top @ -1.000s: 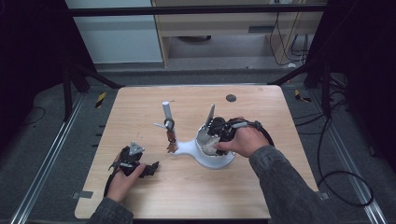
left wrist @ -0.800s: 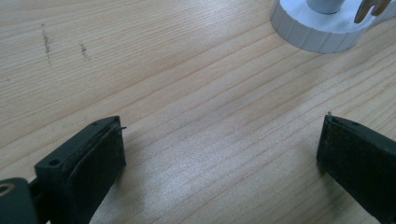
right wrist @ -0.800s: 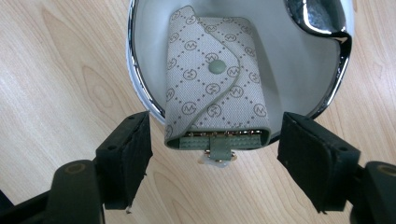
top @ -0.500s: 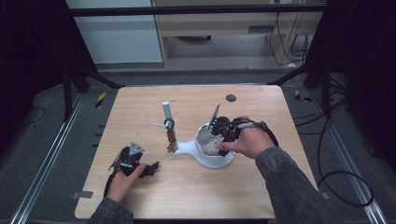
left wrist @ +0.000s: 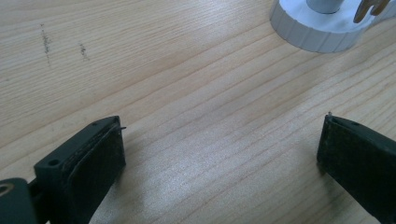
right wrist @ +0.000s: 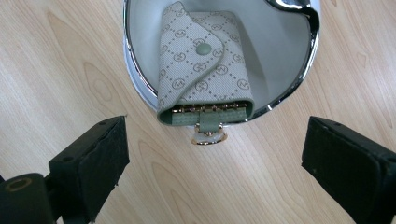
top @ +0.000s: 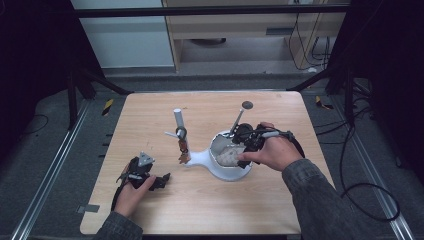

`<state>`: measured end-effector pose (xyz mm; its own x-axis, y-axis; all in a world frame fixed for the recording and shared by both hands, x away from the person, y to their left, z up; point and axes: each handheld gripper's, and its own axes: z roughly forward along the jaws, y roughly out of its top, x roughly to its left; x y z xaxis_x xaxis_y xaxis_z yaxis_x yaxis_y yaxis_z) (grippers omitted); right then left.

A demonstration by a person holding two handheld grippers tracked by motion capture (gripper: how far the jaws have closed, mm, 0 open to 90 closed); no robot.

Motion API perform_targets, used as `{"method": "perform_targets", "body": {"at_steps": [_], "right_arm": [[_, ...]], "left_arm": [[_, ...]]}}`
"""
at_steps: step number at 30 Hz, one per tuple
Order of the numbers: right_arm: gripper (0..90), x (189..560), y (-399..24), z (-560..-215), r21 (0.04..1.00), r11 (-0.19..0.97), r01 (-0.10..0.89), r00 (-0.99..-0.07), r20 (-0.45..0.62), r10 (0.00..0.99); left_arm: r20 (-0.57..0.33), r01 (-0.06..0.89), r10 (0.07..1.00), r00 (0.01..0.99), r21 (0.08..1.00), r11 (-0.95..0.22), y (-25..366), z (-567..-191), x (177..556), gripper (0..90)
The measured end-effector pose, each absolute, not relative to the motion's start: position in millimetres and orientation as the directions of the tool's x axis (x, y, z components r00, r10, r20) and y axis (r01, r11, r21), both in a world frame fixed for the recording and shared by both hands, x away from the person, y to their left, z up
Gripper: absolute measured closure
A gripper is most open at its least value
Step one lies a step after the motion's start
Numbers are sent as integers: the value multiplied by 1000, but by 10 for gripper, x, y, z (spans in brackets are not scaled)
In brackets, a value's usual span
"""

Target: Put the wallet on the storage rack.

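Standing wide apart, the jaws of the right gripper (right wrist: 215, 154) have just been opening, and nothing lies between them but bare table (right wrist: 56, 60). Just beyond them a patterned key case (right wrist: 203, 60) rests in the white dish (right wrist: 280, 51), its snap flap up and its green tab and metal ring hanging over the chromed near rim. From the high view the right gripper (top: 239, 146) hovers at the dish (top: 227, 172), right of the table's middle; the case (top: 227, 154) shows as a pale patch inside. The dish joins a stand (top: 180, 132) to its left, where small things hang.

The left gripper (left wrist: 219, 154) also has its jaws parted and empty, resting low on the table at the near left (top: 161, 180), with the stand's round base (left wrist: 317, 28) farther off.

By the look of it, the case has been set down and let go, so this is the release step. Next the right hand likely needs to back straight away, jaws wide, without snagging the ring or rim.
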<state>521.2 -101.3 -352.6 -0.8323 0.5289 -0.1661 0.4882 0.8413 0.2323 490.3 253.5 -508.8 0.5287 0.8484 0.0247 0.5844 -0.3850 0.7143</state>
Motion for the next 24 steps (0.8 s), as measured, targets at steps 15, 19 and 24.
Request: {"method": "perform_targets", "body": {"at_steps": [15, 19, 24], "right_arm": [[60, 5164, -1285, -3511, 269, 820, 504, -816, -164, 555], [59, 5152, -1358, -3519, 280, 813, 510, -808, -167, 565], [60, 5142, -1450, -3521, 293, 800, 524, -798, -160, 582]], "left_arm": [[26, 584, 848, 530, 714, -386, 2534, -5088, 4903, 2], [24, 584, 849, 528, 715, -384, 2533, -5089, 4902, 2], [20, 586, 850, 527, 716, -380, 2530, -5091, 4902, 1]]}}
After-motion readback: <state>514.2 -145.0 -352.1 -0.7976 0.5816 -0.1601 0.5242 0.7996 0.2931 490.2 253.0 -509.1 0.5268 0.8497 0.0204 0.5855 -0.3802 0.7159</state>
